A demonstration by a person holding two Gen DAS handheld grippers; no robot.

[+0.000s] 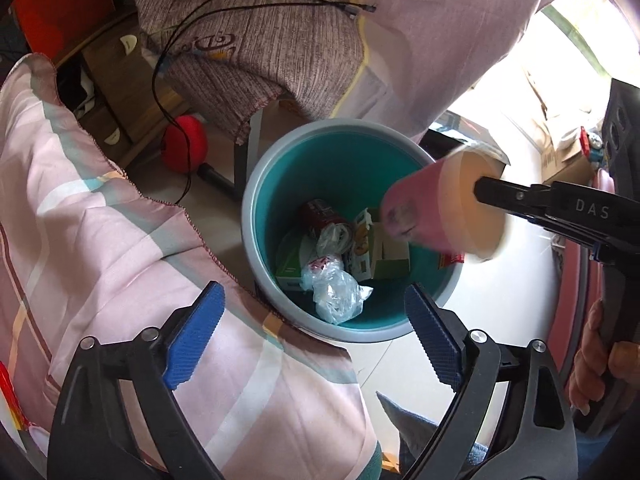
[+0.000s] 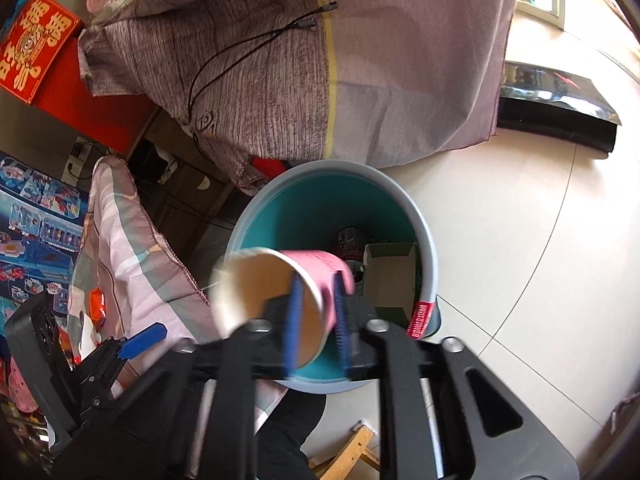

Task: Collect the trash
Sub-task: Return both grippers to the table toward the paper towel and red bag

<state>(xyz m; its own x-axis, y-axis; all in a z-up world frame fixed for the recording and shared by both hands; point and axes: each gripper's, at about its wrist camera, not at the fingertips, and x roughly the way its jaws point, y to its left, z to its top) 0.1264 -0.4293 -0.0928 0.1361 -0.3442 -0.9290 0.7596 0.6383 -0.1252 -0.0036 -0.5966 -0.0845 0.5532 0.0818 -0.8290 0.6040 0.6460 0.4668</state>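
**Paper cup over the bin**

The left gripper [image 1: 314, 340] has its blue fingers [image 1: 196, 336] spread wide with nothing between them; ahead of them sits the teal bin [image 1: 256, 216], holding a crumpled plastic bag [image 1: 336, 292], a small carton [image 1: 376, 252] and a can [image 1: 320, 212]. The right gripper [image 2: 318, 320] has its fingers [image 2: 295, 312] partly apart around the wall of a pink paper cup [image 2: 280, 280], one inside the mouth, one outside. The blurred cup lies tilted over the bin's rim; whether the fingers press on it I cannot tell.
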